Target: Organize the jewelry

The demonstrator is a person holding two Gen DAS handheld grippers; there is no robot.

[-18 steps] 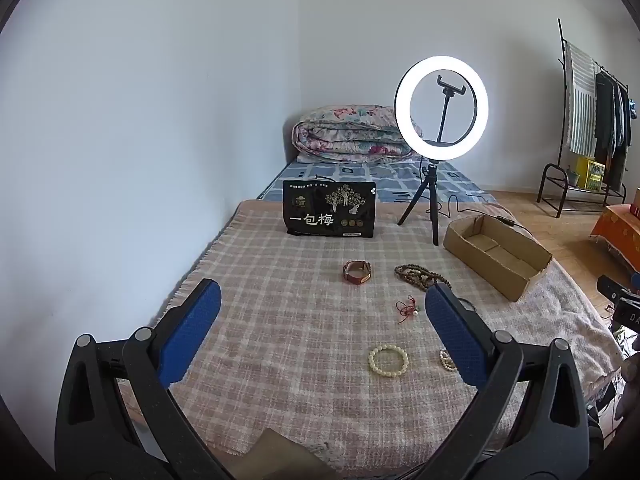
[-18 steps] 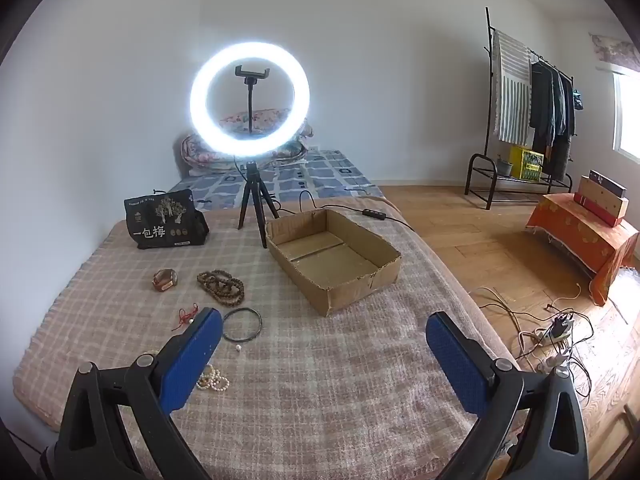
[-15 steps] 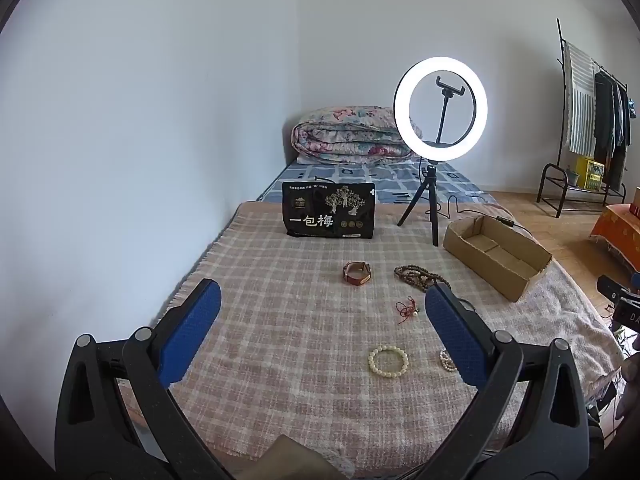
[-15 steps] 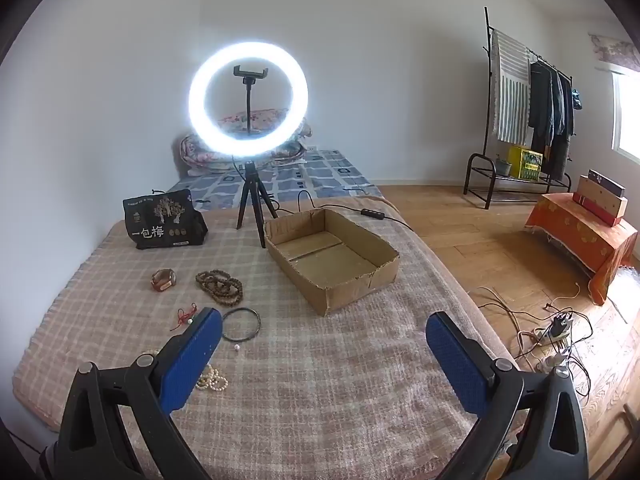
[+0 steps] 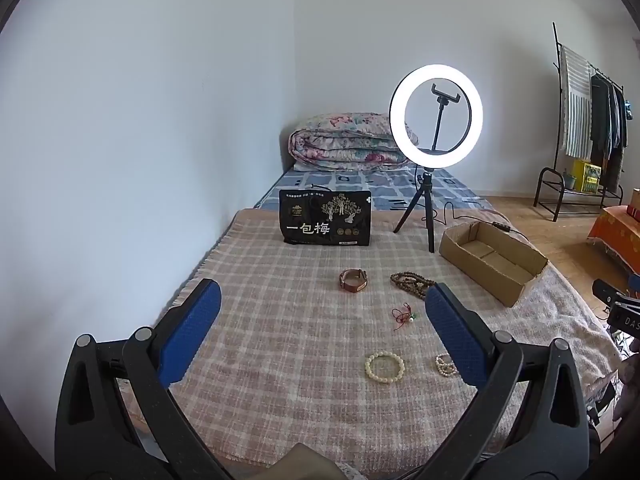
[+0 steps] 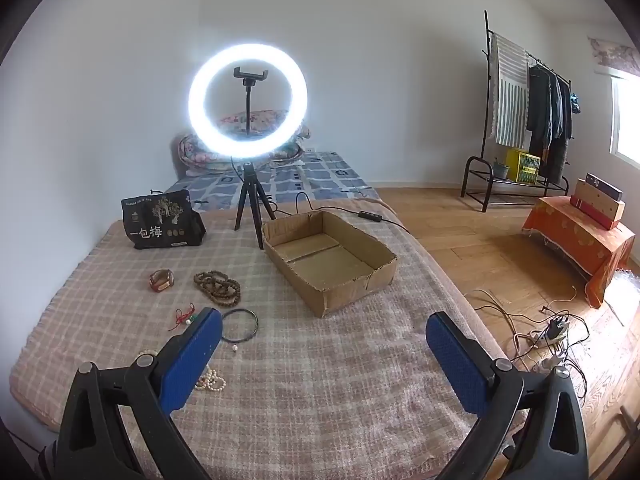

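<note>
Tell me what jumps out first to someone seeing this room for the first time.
The glowing white ring light on a black tripod dominates, standing at the far end of the pink plaid blanket. Right of it sits an open brown cardboard box, while jewelry, such as a string of dark wooden beads and a cream bead bracelet, lies scattered to its left.

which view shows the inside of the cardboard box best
The right wrist view: the cardboard box sits near centre, open top showing its bare floor. In the left wrist view the cardboard box lies far right, seen at a low angle.
</note>
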